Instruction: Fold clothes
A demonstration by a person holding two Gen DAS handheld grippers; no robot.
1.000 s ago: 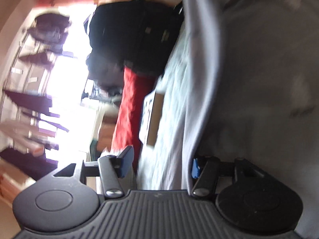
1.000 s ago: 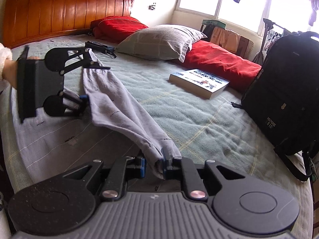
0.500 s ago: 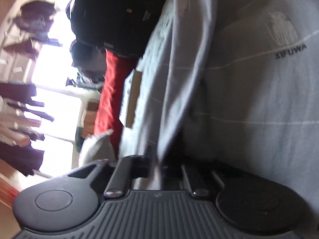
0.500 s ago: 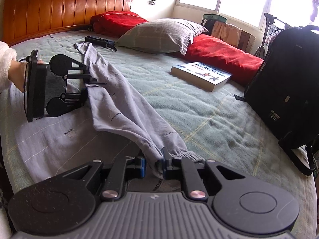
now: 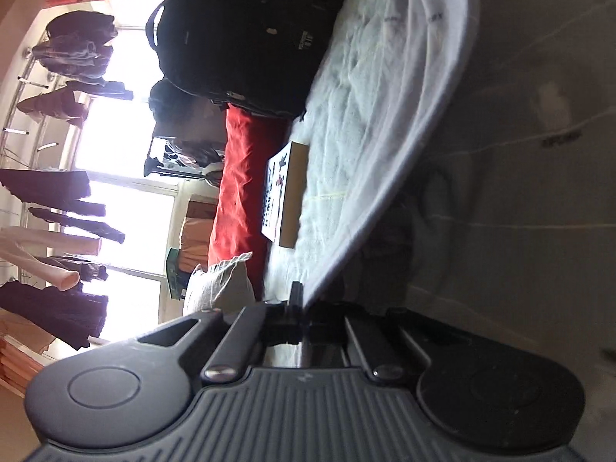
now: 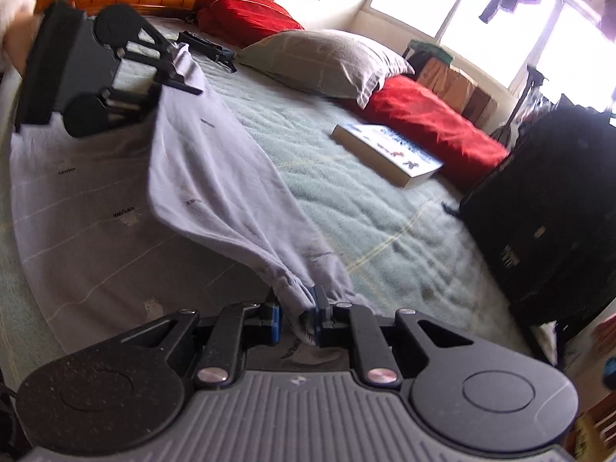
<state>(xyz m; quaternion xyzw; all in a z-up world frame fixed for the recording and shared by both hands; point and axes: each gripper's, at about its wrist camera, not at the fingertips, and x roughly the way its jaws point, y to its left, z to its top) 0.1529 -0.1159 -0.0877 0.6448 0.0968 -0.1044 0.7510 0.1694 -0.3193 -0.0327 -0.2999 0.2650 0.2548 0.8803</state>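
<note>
1. backpack (image 6: 554, 208): cut off by the right edge in the right wrist view; its logo too small to read
2. left gripper (image 5: 304, 308): pads dark and hidden where the grey garment (image 5: 415, 123) enters; contact not discernible in its own view
3. hand (image 6: 15, 27): mostly out of frame at the upper left; blurred
4. printed marks on the garment: blurred, illegible
5. book (image 6: 385, 154): cover lettering too small to tell

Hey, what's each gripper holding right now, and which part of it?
Both hold the grey sweatpants. The right gripper pinches one leg at its cuffed ankle end; the left gripper is shut on the same leg's upper end, nearer the headboard.
</note>
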